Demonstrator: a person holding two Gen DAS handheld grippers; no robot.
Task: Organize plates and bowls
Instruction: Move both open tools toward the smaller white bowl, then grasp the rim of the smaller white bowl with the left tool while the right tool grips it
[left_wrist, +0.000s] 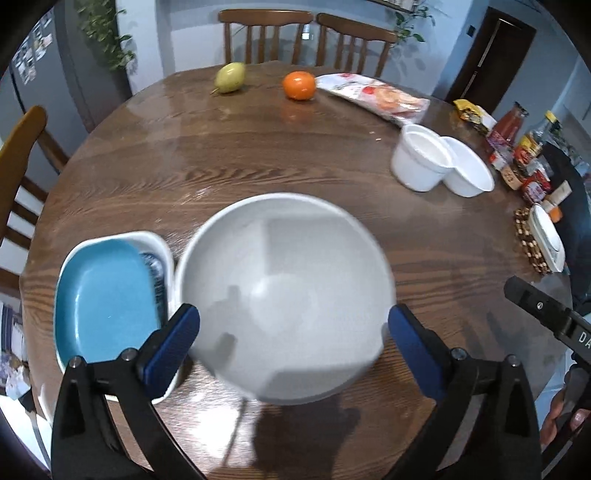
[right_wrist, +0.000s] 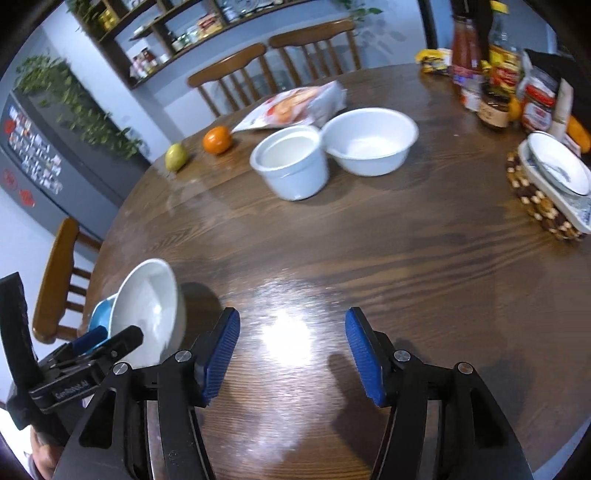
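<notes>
A large white bowl (left_wrist: 284, 295) sits between the wide-spread blue fingers of my left gripper (left_wrist: 290, 328), and a thin gap shows beside each pad. It is blurred and touches a blue dish (left_wrist: 107, 295) nested in a white rectangular dish (left_wrist: 162, 245) on its left. In the right wrist view the same bowl (right_wrist: 151, 306) looks tilted, at the table's near left, with my left gripper (right_wrist: 94, 341) just in front of it. My right gripper (right_wrist: 291, 354) stands open over bare wood, holding nothing. Two smaller white bowls (right_wrist: 291, 166) (right_wrist: 369, 142) stand side by side farther back.
A plate stacked on a patterned dish (right_wrist: 557, 166) rests on a woven trivet (right_wrist: 532, 199) at the right edge. Bottles and jars (right_wrist: 495, 85) crowd the far right. A pear (right_wrist: 176, 157), an orange (right_wrist: 218, 139) and a snack packet (right_wrist: 295, 107) lie at the back. Chairs ring the round table (right_wrist: 369, 258).
</notes>
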